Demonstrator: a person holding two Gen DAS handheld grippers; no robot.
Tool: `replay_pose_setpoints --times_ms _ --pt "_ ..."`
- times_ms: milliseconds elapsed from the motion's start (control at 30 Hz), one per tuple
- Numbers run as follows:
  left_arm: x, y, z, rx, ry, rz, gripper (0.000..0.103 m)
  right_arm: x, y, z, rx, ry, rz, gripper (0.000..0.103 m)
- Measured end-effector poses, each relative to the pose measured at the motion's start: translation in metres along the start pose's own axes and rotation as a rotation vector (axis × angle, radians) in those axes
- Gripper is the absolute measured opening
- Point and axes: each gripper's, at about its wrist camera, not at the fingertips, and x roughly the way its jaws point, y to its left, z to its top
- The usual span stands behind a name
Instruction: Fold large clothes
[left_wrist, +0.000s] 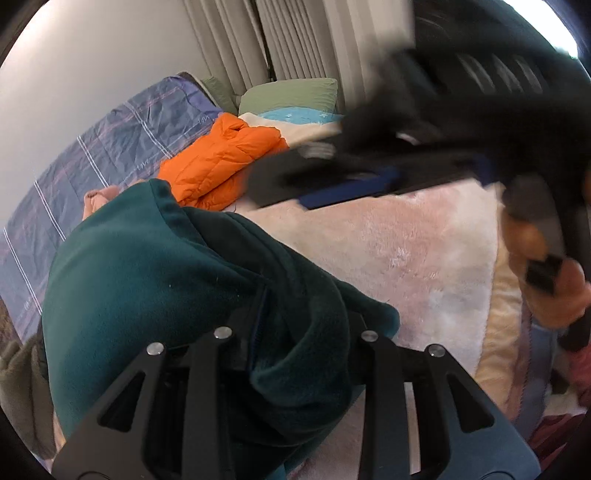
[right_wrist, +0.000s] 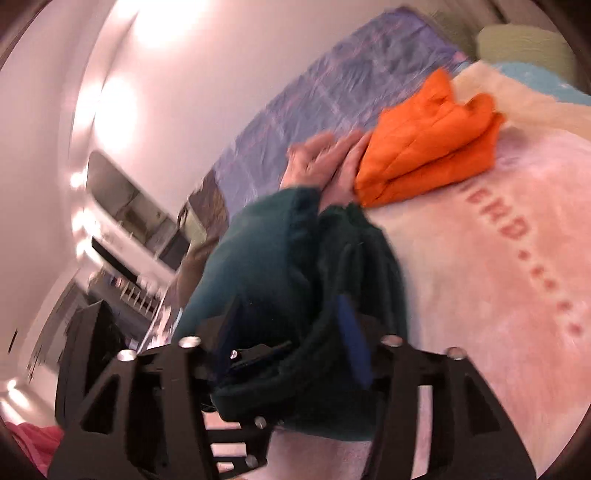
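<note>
A dark teal fleece garment (left_wrist: 166, 280) hangs bunched over the pink fluffy blanket (left_wrist: 399, 258). My left gripper (left_wrist: 295, 343) is shut on a thick fold of it, and the cloth hides the fingertips. In the left wrist view my right gripper (left_wrist: 369, 173) is a blur at the upper right, apart from the garment, blue pads spread. In the right wrist view my right gripper (right_wrist: 291, 325) stands open. The teal garment (right_wrist: 266, 258) hangs just ahead of its fingers, and I see no pad pressing on it. A hand (right_wrist: 321, 162) shows beyond the cloth.
A folded orange puffer jacket (left_wrist: 221, 162) lies on the bed behind the garment. A blue plaid quilt (left_wrist: 110, 147) runs along the wall, with green pillows (left_wrist: 291, 94) and curtains at the head end. A hand (left_wrist: 546, 288) grips the right tool.
</note>
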Motion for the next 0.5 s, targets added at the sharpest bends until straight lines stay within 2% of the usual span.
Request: replay_pose_setpoints --times_ms 100,167,200,233,267,300,400,433,500 --pt "0.000 0.000 -0.002 0.002 -0.011 0.004 0.030 0.024 -0.014 -0.002 0.073 0.122 -0.053 0.056" --pt "-0.002 0.002 -0.004 0.003 -0.019 0.002 0.030 0.040 -0.030 -0.006 0.175 0.186 0.020 0.056" --pt "-0.003 0.002 -0.004 0.006 -0.020 0.002 0.031 0.044 -0.033 -0.007 0.208 0.194 0.047 0.056" --pt "-0.002 0.002 -0.005 0.009 -0.021 0.002 0.031 0.048 -0.037 -0.008 0.232 0.199 0.071 0.051" --pt "-0.002 0.002 -0.005 0.015 -0.023 0.003 0.032 0.051 -0.037 -0.009 0.240 0.194 0.084 0.030" --pt "-0.001 0.001 -0.005 0.019 -0.019 0.003 0.034 0.055 -0.037 -0.010 0.248 0.194 0.099 0.028" --pt "-0.003 0.000 -0.006 0.026 -0.016 0.017 0.039 0.054 -0.024 -0.008 0.188 0.169 0.018 0.024" --pt "-0.008 0.000 -0.005 0.023 -0.016 0.006 0.042 0.051 -0.018 -0.008 0.149 0.159 -0.008 0.024" --pt "-0.027 0.004 -0.004 -0.012 -0.022 -0.061 0.045 0.047 -0.011 -0.010 0.103 0.140 -0.048 0.024"
